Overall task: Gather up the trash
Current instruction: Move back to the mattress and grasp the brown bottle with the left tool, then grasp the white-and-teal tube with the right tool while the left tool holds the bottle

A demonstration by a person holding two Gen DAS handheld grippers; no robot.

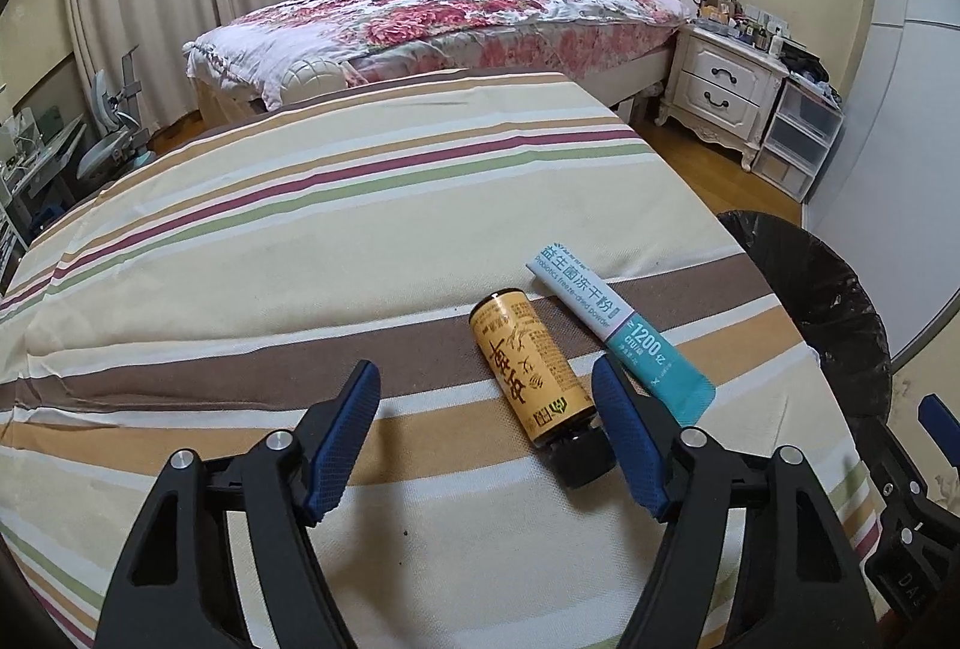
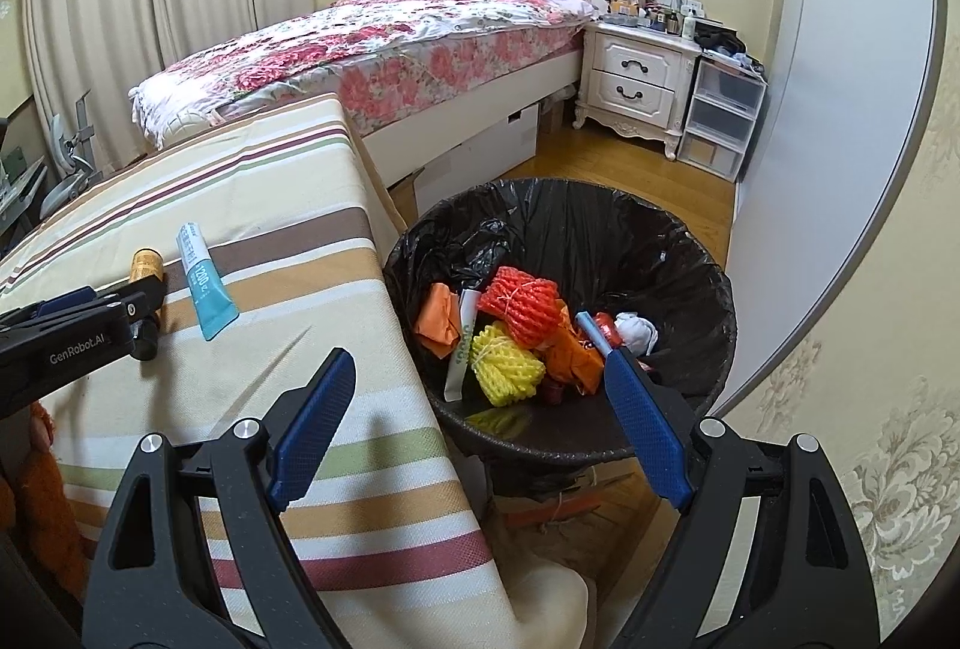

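A small yellow-labelled bottle (image 1: 531,373) with a black cap lies on the striped table cloth (image 1: 300,241), next to a white and teal sachet (image 1: 618,328). My left gripper (image 1: 486,433) is open and empty, its right finger close beside the bottle. Both items also show in the right wrist view, the bottle (image 2: 146,265) and the sachet (image 2: 201,283). My right gripper (image 2: 480,397) is open and empty, over the near rim of the black-lined trash bin (image 2: 678,253). The bin holds red (image 2: 519,304) and yellow foam nets (image 2: 504,364), orange wrappers and other trash.
The bin stands on the floor right of the table's edge (image 2: 408,349). A floral bed (image 2: 390,42), a white nightstand (image 2: 636,72) and plastic drawers (image 2: 720,120) stand behind. A grey wardrobe (image 2: 840,138) is on the right.
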